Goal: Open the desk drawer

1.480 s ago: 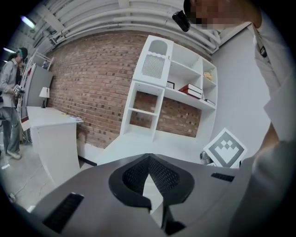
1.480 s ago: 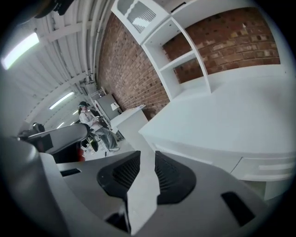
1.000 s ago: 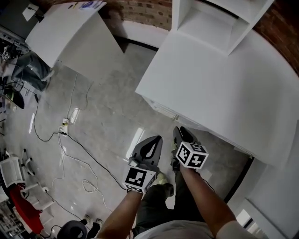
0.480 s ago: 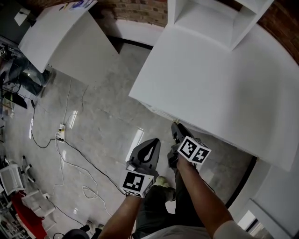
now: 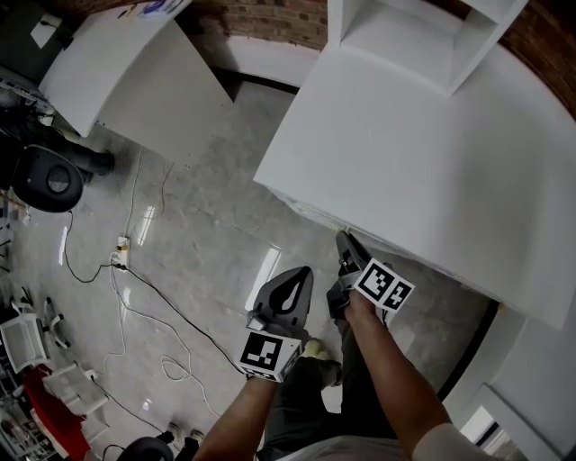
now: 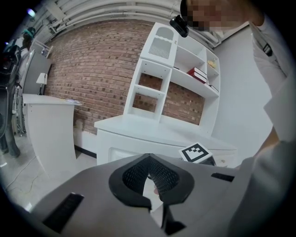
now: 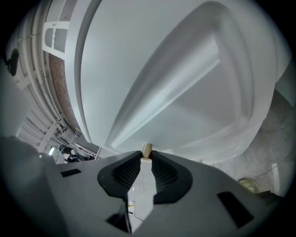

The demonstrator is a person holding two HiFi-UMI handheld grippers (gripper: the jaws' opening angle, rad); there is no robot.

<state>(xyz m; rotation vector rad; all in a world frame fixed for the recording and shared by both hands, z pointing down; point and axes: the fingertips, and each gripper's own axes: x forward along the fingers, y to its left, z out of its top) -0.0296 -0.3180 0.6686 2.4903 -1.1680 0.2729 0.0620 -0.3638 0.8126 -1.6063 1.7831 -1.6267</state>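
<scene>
Now the right gripper (image 7: pixel 146 154), fingers just closing, is clamping the knob (image 7: pixel 147 148), the left gripper (image 6: pixel 149 158) idling with fingers together, the drawer (image 7: pixel 194 106) awaiting its pull.

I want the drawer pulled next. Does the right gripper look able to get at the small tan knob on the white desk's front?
Likely yes: the small tan knob sits between the right gripper's jaw tips, which have just been closing and seem to pinch it; nothing blocks the way.

White desk (image 5: pixel 432 171), red brick wall (image 5: pixel 270 22), grey floor (image 5: pixel 207 216).
</scene>
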